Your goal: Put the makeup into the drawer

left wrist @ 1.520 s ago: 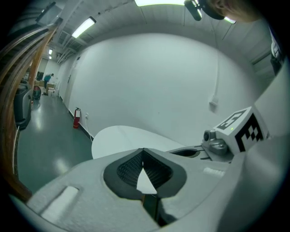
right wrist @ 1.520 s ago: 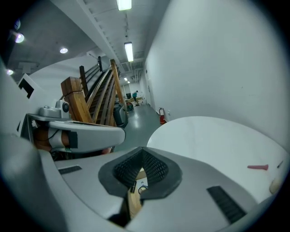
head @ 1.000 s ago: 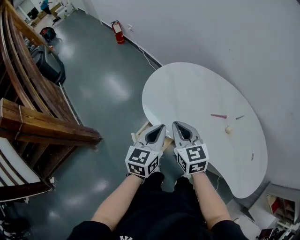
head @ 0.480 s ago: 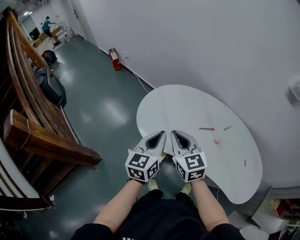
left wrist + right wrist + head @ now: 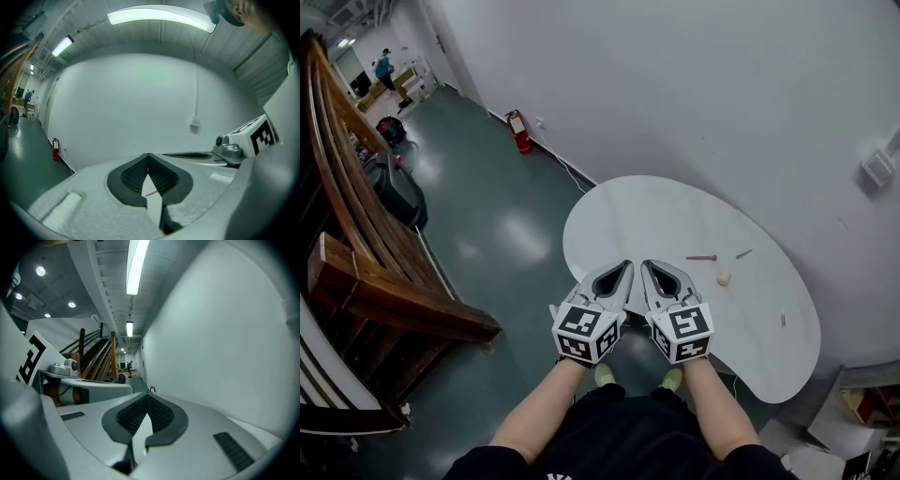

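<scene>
A white rounded table stands against the wall. On it lie a thin red makeup pencil, a small cream round piece, a short grey stick and another small stick near the right rim. My left gripper and right gripper are held side by side over the table's near edge, both shut and empty. In the left gripper view the fingertips meet, and the red pencil shows through the gap below them. The right gripper's tips also meet. No drawer is in view.
A red fire extinguisher stands at the wall's foot. Wooden stair beams and a black bag are on the left over the grey floor. A shelf unit sits at the bottom right. A person stands far off.
Both grippers have risen together, still shut and side by side. The head view has tilted up, so the table and its small items sit a little further left in the picture.
</scene>
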Action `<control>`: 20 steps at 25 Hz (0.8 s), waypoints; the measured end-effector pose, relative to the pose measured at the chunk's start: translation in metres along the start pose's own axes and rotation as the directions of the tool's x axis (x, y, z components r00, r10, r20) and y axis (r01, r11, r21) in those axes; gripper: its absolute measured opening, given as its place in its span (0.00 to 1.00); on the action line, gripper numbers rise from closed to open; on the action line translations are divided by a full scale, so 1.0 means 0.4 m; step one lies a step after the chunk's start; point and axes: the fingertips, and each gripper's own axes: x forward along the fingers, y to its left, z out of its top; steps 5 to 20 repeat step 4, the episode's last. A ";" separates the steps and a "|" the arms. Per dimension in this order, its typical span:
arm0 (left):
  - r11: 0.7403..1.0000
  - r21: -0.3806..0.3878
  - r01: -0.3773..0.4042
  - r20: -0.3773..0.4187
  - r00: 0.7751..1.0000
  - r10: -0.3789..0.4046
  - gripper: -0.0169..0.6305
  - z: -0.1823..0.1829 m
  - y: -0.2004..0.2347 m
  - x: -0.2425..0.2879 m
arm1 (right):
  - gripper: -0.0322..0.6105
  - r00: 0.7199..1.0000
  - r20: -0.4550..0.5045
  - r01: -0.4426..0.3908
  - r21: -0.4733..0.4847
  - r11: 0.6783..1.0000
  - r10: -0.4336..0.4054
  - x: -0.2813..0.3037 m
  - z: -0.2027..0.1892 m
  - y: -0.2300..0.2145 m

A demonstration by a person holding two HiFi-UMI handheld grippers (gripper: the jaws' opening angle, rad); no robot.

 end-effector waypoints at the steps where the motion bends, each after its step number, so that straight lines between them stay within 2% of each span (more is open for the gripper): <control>1: 1.000 0.001 0.002 0.000 1.000 -0.002 0.04 0.002 -0.004 0.003 | 0.07 1.000 0.001 0.002 0.000 1.000 -0.002 -0.003 0.002 -0.004; 20: 1.000 0.004 0.006 0.001 1.000 -0.006 0.04 0.007 -0.016 0.010 | 0.07 1.000 0.002 0.009 0.001 1.000 -0.009 -0.013 0.005 -0.015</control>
